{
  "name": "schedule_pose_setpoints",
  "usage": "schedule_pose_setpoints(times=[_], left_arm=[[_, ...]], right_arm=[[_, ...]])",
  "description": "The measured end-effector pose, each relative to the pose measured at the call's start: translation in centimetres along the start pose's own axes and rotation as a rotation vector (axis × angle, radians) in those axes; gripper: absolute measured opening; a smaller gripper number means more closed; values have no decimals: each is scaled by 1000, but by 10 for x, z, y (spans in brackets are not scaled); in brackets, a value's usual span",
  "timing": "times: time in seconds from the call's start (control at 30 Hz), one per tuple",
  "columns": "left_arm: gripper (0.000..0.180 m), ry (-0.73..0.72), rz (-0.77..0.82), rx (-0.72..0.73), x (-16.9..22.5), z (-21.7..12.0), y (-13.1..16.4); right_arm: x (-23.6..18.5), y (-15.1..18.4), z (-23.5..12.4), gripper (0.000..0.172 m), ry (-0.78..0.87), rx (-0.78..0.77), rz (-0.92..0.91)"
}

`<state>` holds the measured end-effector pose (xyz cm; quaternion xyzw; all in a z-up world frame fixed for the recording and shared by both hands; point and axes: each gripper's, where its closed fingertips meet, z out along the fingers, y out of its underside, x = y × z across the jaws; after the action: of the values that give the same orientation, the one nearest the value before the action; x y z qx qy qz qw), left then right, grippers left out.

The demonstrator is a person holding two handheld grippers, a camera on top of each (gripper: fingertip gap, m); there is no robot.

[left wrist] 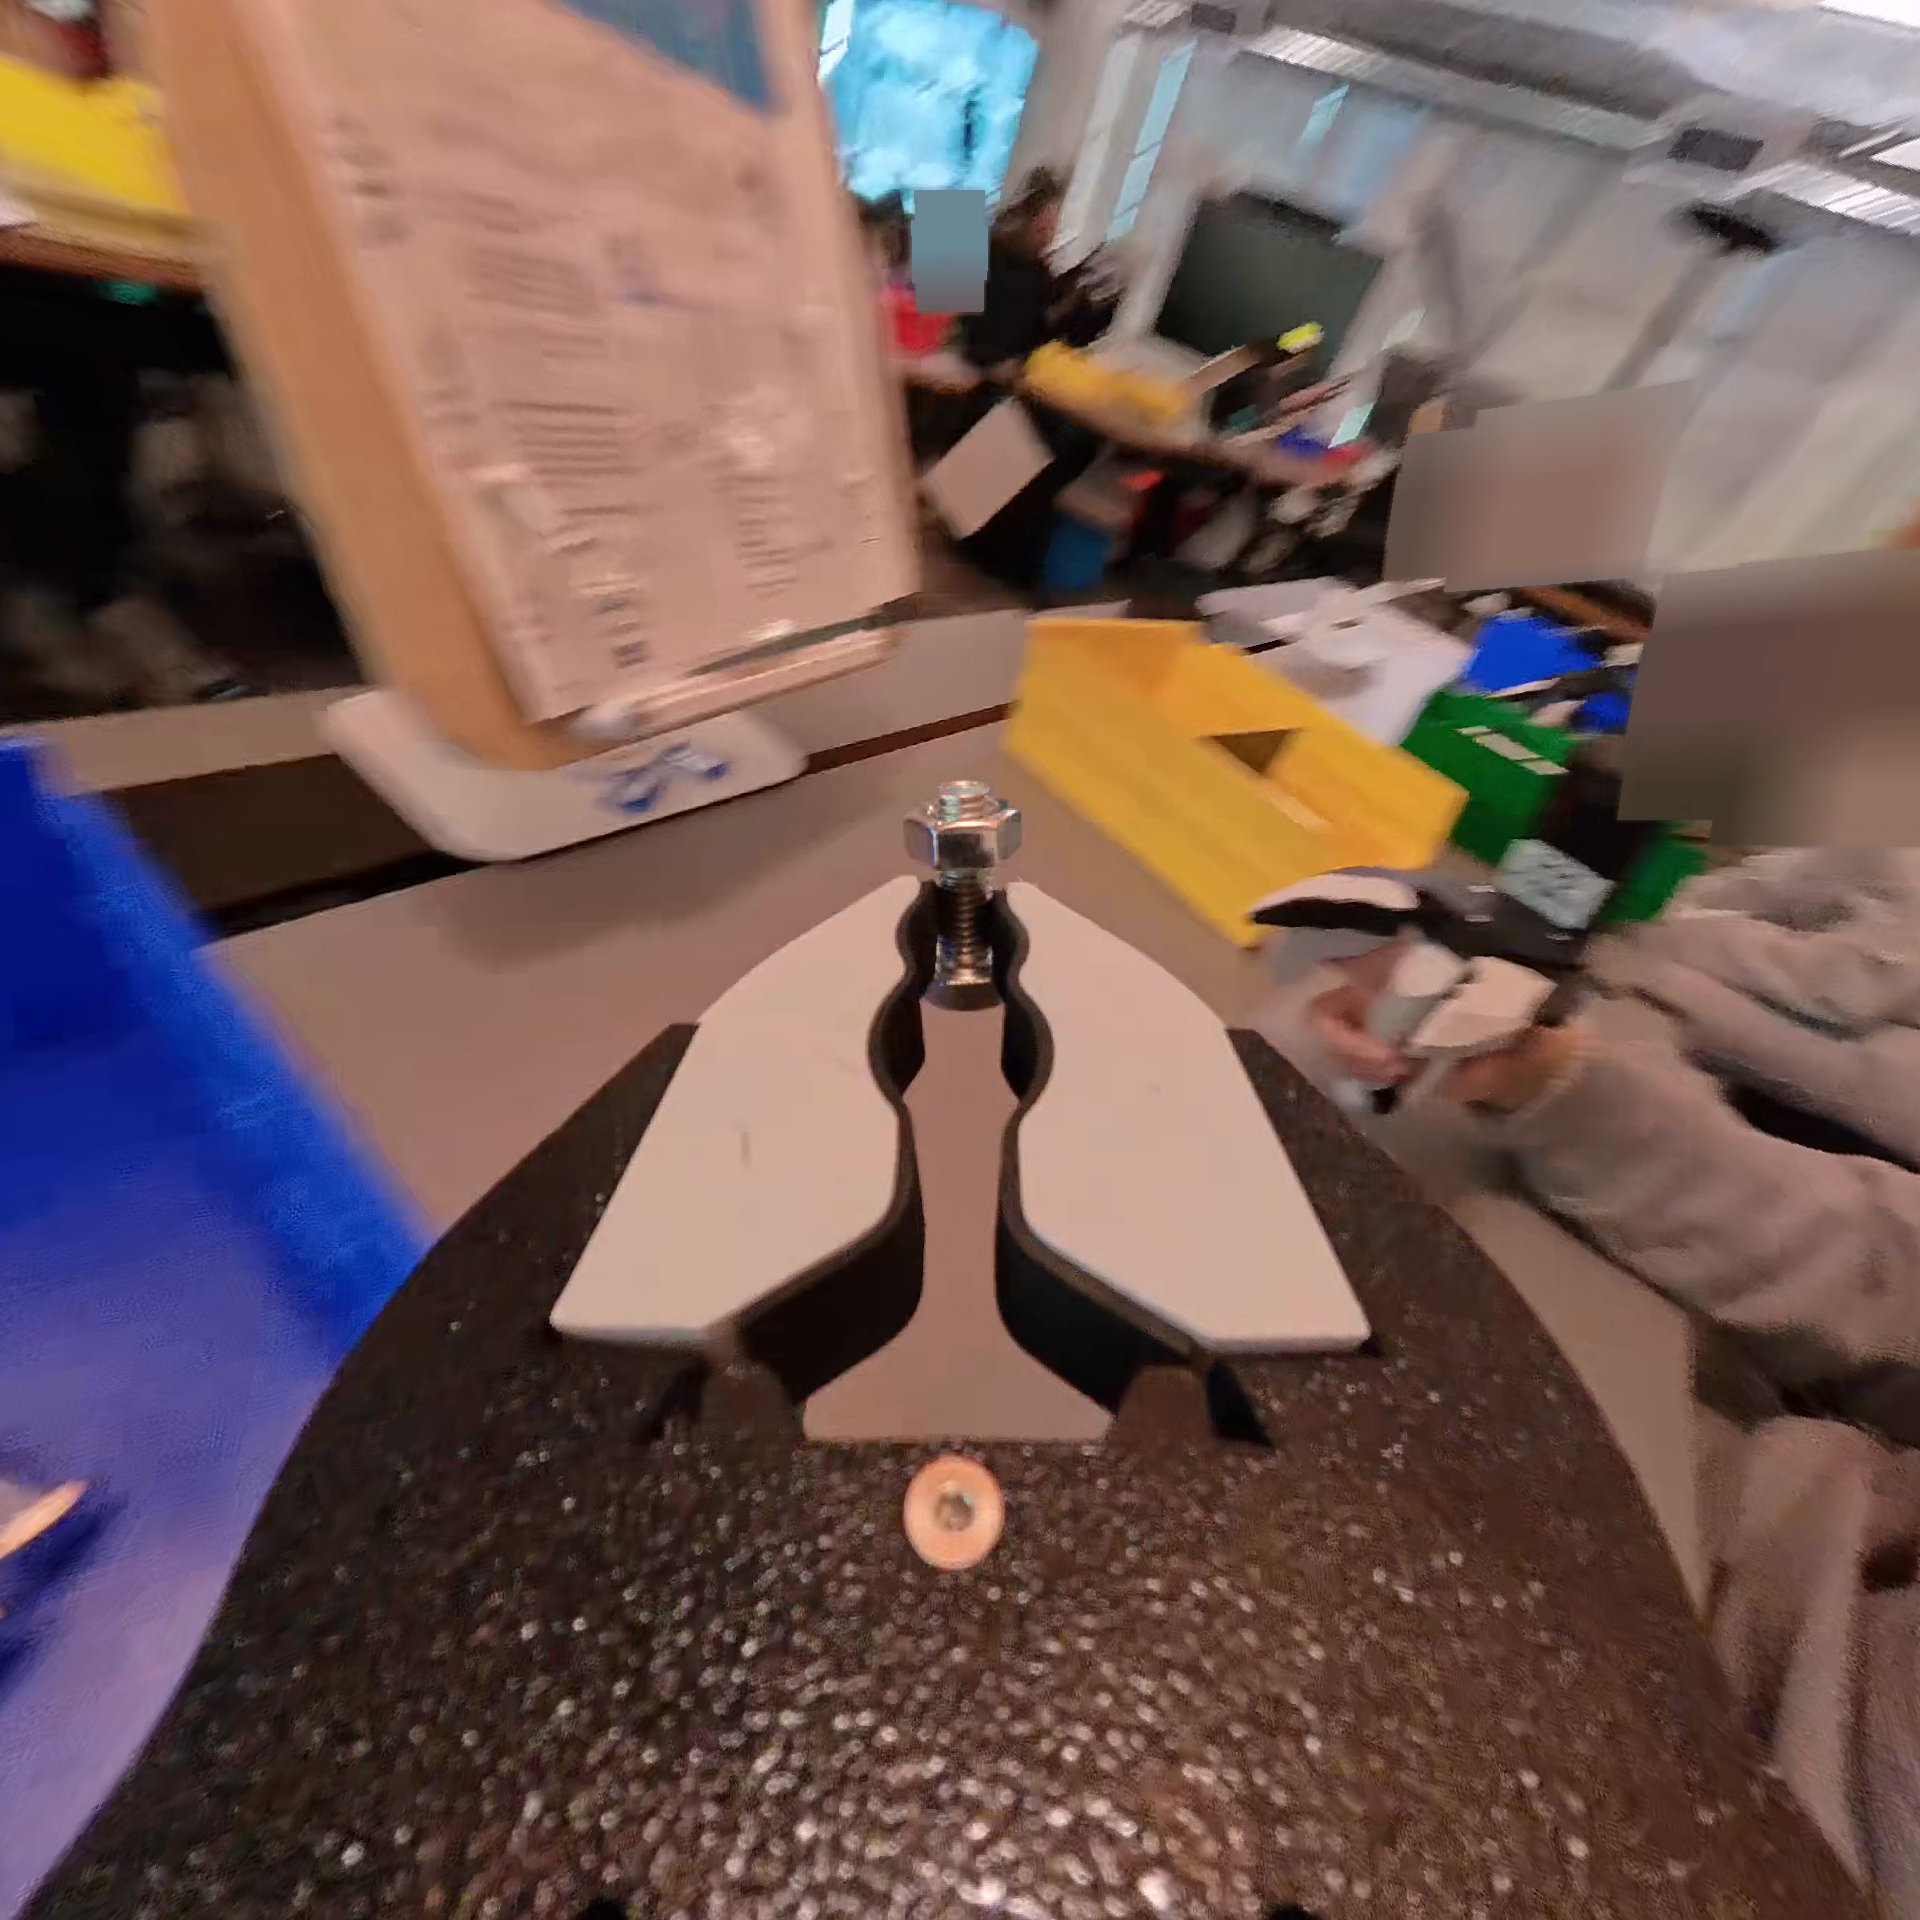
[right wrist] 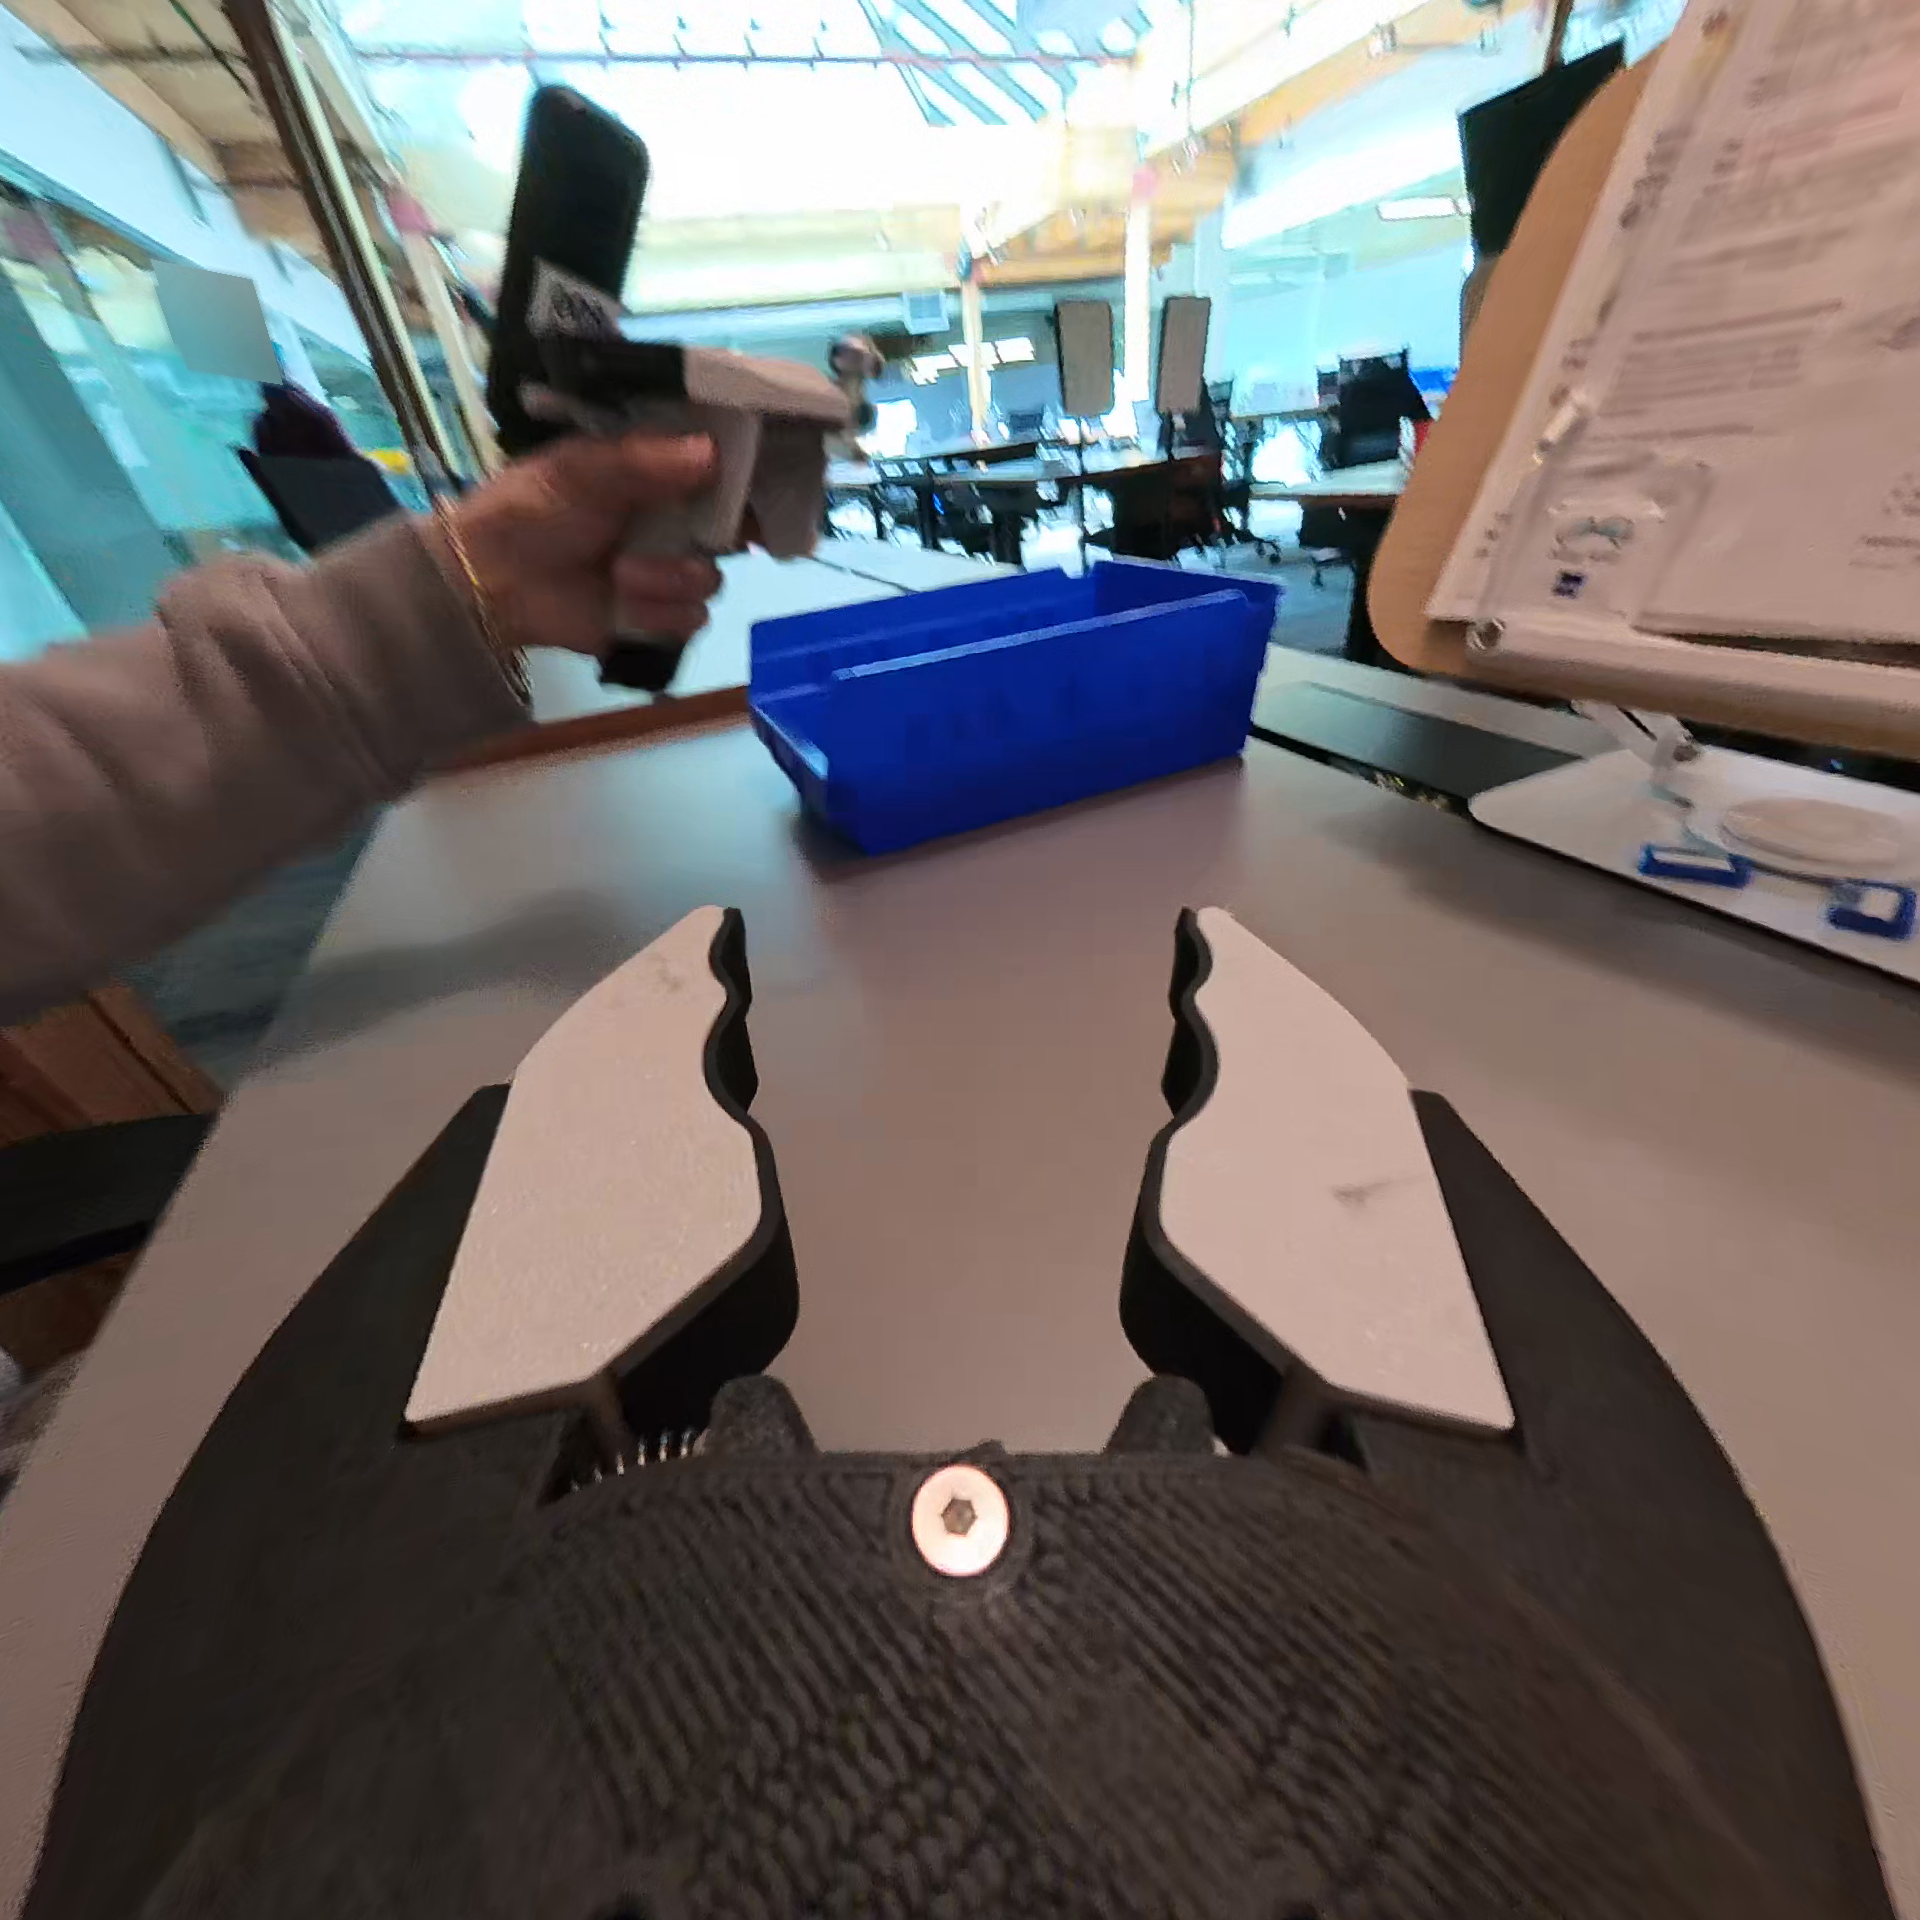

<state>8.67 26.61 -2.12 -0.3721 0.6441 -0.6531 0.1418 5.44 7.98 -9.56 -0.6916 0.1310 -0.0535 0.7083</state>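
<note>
Grey tabletop [right wrist: 935, 1039] fills the foreground of a big, bright workroom, with rows of desks and chairs far behind. Left gripper [left wrist: 961, 914] is clamped on a silver bolt [left wrist: 961, 935]: the two black pads press the threaded shank from either side, the head sits back between the fingers, and a hex nut [left wrist: 963, 834] rides near the free end, just clear of the fingertips. From the right wrist view that same gripper [right wrist: 821, 416] is raised high off the table in the person's left hand [right wrist: 592, 530], grey sleeve [right wrist: 208, 727] trailing back. Below and just beyond it sits a blue bin [right wrist: 1018, 717] on the table. Right gripper [right wrist: 961, 966] is spread wide, nothing between its fingers, hovering low over bare table with the blue bin ahead. In the left wrist view it [left wrist: 1382, 966] shows off to the right, near a yellow bin [left wrist: 1195, 758], with a green bin [left wrist: 1507, 758] behind that. At the table's far edge stands a clipboard of papers [right wrist: 1714, 364], tilted on a white stand [right wrist: 1683, 831].
</note>
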Motion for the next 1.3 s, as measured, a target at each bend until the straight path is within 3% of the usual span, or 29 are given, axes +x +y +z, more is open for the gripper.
schedule_pose_setpoints(times=[0.2, 0.43, 0.57, 0.93, 1.3], left_arm=[[9, 345, 61, 34, 82, 70, 56], [9, 464, 131, 14, 114, 121, 99], [9, 448, 277, 41, 124, 123, 104], [9, 494, 288, 15, 143, 122, 123], [9, 477, 268, 68, 145, 123, 116]], right_arm=[[-11, -18, -3, 68, -64, 110, 35], [-9, -13, -8, 50, -82, 85, 21], [-12, -11, -4, 49, -88, 75, 19], [-21, -14, 1, 39, -75, 88, -44], [-19, -12, -1, 34, -52, 75, -58]])
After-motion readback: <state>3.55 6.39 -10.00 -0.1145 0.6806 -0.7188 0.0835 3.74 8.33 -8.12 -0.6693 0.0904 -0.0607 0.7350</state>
